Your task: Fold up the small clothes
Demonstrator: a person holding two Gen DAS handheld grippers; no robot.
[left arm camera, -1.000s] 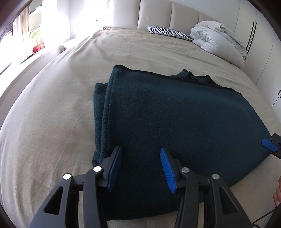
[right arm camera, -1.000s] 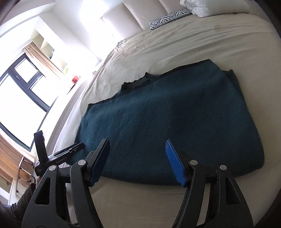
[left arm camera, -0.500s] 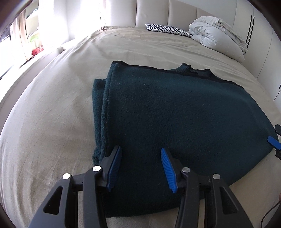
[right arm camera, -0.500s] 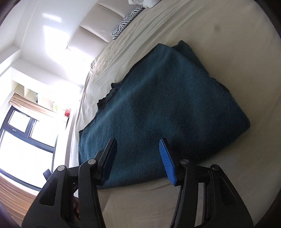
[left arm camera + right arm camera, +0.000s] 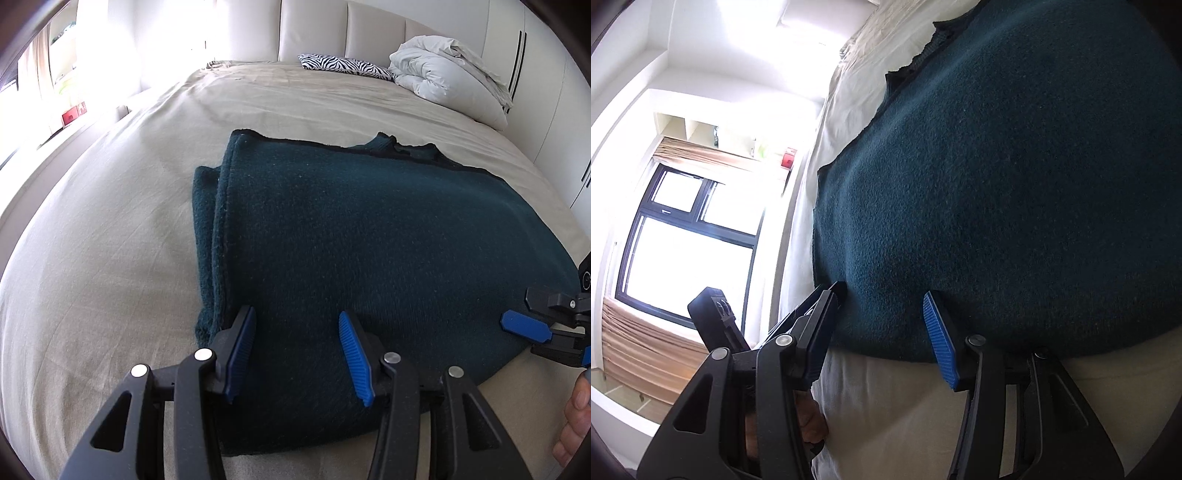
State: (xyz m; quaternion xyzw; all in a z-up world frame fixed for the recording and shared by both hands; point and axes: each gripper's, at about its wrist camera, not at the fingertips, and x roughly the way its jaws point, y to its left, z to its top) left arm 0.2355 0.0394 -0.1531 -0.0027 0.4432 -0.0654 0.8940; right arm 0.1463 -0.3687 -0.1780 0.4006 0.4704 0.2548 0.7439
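A dark teal knitted sweater (image 5: pixel 369 236) lies folded on the beige bed (image 5: pixel 110 229), its doubled edge on the left and its collar at the far side. My left gripper (image 5: pixel 295 347) is open, its fingertips over the sweater's near left part. My right gripper (image 5: pixel 882 321) is open and tilted, its jaws straddling the sweater's (image 5: pixel 1015 184) near edge. It also shows at the right edge of the left wrist view (image 5: pixel 532 328). Neither gripper holds cloth.
A white duvet (image 5: pixel 450 77) and a zebra-print pillow (image 5: pixel 343 66) lie at the headboard. White wardrobe doors (image 5: pixel 554 92) stand on the right. A bright window (image 5: pixel 687 236) and a sill lie to the left of the bed.
My right gripper has rolled and moved in close to the sweater's near edge, now filling its view. My left gripper has barely moved. Both stay open.
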